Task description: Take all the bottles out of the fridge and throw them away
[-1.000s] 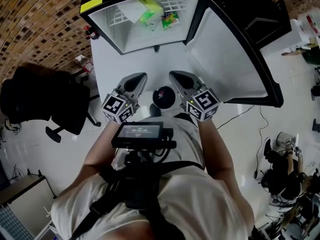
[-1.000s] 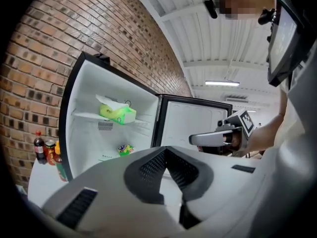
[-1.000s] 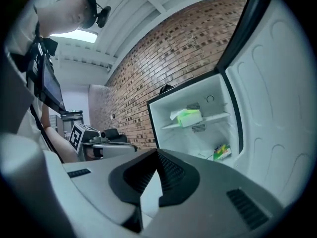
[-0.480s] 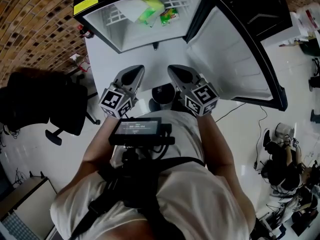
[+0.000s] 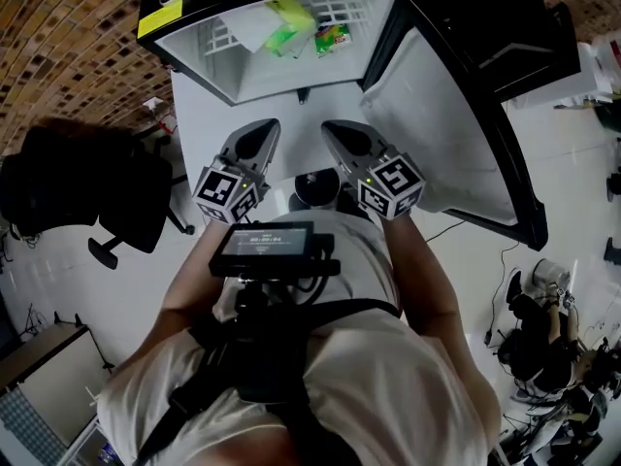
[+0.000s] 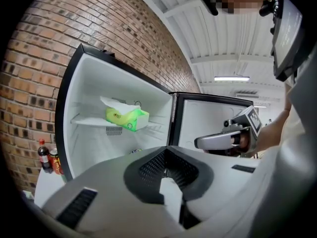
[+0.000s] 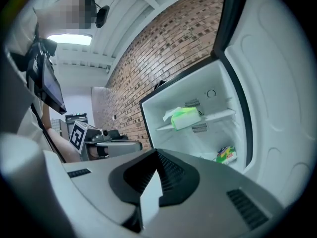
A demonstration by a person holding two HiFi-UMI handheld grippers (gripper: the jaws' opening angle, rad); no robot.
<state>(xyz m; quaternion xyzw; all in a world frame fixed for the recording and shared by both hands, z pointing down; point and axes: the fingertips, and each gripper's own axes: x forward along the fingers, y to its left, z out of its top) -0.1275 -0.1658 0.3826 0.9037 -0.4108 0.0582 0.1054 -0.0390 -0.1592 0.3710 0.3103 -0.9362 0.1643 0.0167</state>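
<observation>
The fridge [image 5: 291, 76] stands open ahead of me, its door [image 5: 437, 105] swung out to the right. I see no bottle inside it. A green tissue box [image 5: 281, 22] [image 6: 127, 118] [image 7: 185, 117] lies on the shelf and a green packet [image 5: 331, 37] [image 7: 226, 154] lies lower down. My left gripper [image 5: 267, 126] [image 6: 168, 175] and right gripper [image 5: 330, 129] [image 7: 151, 182] are held side by side, pointing at the fridge, both shut and empty. A black round bin [image 5: 316, 187] sits on the floor between them. A red-capped bottle [image 6: 44, 155] stands outside the fridge, against the brick wall.
A black office chair [image 5: 87, 192] stands at the left. The brick wall [image 5: 68, 37] runs behind the fridge. A seated person [image 5: 539, 328] and a floor cable [image 5: 485, 221] are at the right. A screen rig [image 5: 267, 250] hangs on my chest.
Both grippers have moved a little forward towards the open fridge, still side by side and shut. The fridge's contents have not moved.
</observation>
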